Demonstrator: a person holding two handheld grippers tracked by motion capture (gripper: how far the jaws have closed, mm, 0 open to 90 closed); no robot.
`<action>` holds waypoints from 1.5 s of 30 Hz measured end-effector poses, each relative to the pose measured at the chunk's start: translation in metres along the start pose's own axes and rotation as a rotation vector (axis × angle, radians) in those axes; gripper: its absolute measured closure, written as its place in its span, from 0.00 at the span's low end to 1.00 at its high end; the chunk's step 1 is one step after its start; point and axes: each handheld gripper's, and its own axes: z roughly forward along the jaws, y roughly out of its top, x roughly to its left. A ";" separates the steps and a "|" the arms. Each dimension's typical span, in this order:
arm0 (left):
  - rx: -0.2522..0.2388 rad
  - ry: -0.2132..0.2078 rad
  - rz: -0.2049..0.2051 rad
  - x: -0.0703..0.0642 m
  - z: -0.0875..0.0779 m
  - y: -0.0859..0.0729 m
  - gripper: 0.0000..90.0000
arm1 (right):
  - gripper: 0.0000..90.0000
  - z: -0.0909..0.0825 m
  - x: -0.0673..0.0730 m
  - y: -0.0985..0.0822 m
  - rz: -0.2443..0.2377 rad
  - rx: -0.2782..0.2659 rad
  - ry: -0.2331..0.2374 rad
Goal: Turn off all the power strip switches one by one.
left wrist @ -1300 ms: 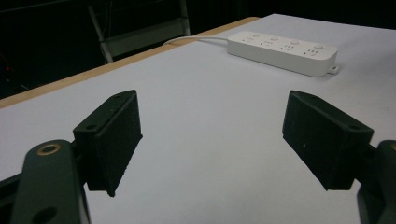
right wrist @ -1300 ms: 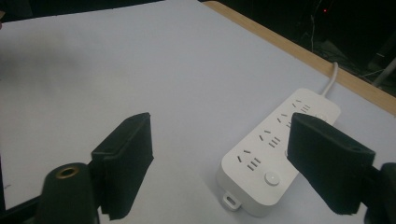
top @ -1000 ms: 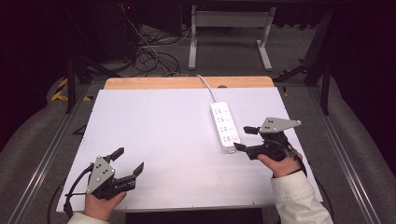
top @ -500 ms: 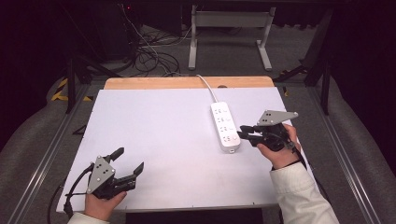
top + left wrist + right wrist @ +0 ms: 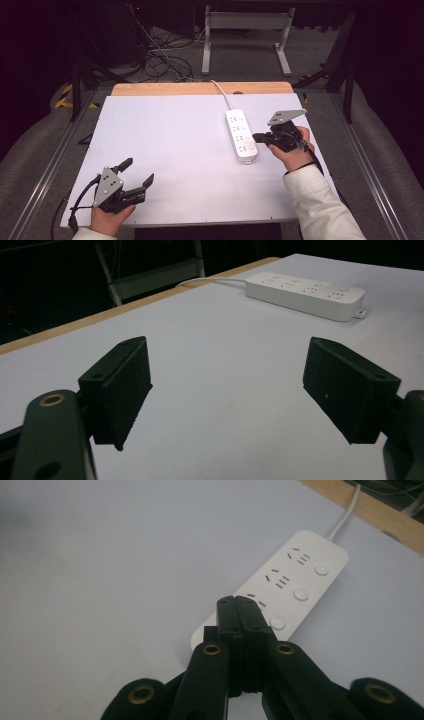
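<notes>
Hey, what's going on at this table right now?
A person sits at a white table with a two-jaw gripper in each hand. The right gripper, jaws shut on nothing, points at the near end of a white power strip, right beside its switches; contact can't be judged. The left gripper rests near the front edge with its jaws wide open, well away from the strip.

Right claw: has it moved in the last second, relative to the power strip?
Yes. The right claw, jaws shut, has shifted away from the person along the table, from level with the power strip's near end to alongside its middle.
</notes>
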 end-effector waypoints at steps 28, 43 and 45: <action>0.007 -0.002 0.003 0.001 0.001 0.000 0.22 | 1.00 0.057 -0.022 -0.009 0.031 0.185 0.003; 0.014 0.002 0.006 0.000 0.002 -0.001 0.22 | 1.00 0.067 -0.020 -0.016 0.014 0.243 -0.013; 0.014 0.002 0.003 0.000 0.002 -0.001 0.22 | 1.00 0.067 -0.020 -0.016 0.014 0.239 -0.020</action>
